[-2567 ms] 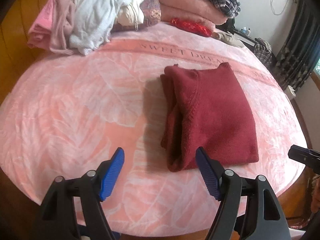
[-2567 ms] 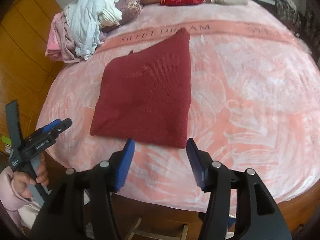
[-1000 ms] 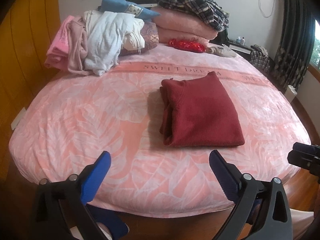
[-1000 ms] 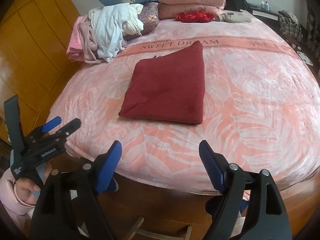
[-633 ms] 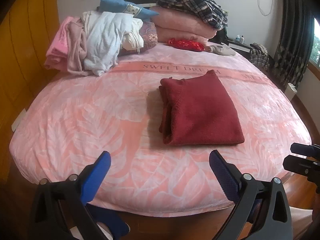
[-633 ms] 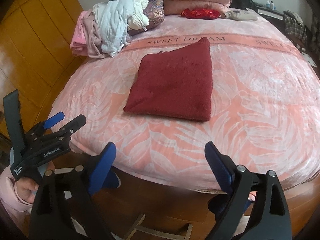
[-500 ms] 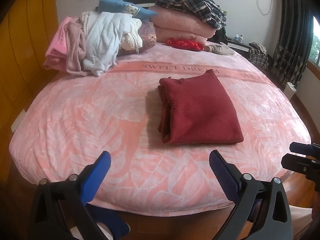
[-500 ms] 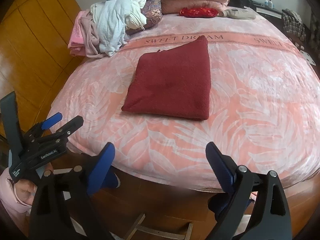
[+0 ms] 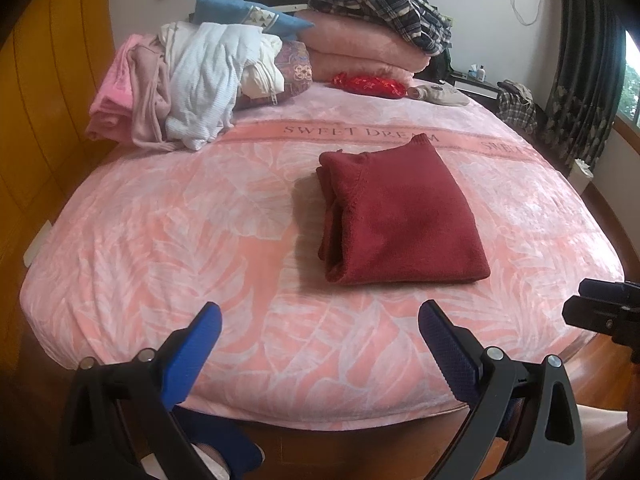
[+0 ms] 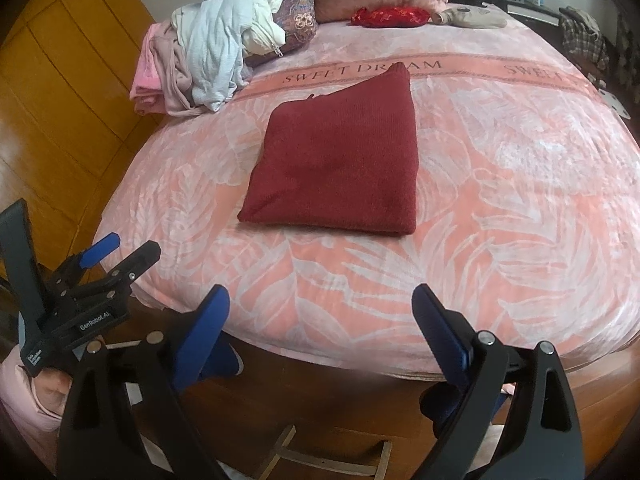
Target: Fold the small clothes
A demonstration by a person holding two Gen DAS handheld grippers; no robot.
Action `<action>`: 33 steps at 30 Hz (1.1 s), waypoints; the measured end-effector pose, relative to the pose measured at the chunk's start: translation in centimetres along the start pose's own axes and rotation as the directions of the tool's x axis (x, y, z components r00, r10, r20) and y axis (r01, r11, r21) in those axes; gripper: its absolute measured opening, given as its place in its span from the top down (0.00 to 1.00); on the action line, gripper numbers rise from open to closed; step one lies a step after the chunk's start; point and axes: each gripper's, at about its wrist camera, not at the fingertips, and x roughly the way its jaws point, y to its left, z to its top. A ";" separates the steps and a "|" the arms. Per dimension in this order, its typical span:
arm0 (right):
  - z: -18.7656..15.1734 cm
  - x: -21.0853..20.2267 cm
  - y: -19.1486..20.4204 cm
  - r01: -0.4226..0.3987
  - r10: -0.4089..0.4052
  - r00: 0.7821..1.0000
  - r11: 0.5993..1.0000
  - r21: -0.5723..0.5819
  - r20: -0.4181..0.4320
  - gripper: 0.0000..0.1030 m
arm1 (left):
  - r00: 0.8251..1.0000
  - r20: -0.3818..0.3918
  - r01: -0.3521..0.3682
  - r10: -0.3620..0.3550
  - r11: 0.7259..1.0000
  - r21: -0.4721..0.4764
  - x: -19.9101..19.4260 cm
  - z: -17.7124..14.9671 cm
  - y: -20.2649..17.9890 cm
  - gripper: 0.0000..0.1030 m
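You are holding left gripper (image 9: 320,330) with jaws spread wide, nothing between pads. You are holding right gripper (image 10: 320,310) likewise gaping and empty. Folded red sweater (image 9: 400,220) is lying flat on pink bedspread (image 9: 160,220), well ahead of both tools, touching neither. Heap of unfolded clothes (image 9: 188,88) is sitting farther ahead, off to left of both grippers.

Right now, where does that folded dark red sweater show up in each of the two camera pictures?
Left wrist view: red sweater lies right of centre on the pink bedspread.
Right wrist view: red sweater lies just above centre.
Shared landmark: the SWEET DREAM lettering, with the sweater's far corner overlapping it.
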 end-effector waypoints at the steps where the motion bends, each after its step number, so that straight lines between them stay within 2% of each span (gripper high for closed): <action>1: 0.0 0.0 0.1 0.000 0.000 1.000 1.000 -0.001 0.000 0.11 | 1.000 0.002 -0.003 0.003 1.000 0.000 0.0 0.0 0.0 0.04; 23: 0.0 0.3 0.3 -0.002 0.002 1.000 1.000 -0.015 -0.001 0.11 | 1.000 0.013 -0.019 0.019 1.000 0.024 0.4 -0.1 0.0 0.04; 33: 0.0 0.5 0.4 -0.005 0.005 1.000 1.000 -0.016 -0.008 0.11 | 1.000 -0.006 -0.020 0.020 1.000 0.008 0.8 -0.3 0.3 0.04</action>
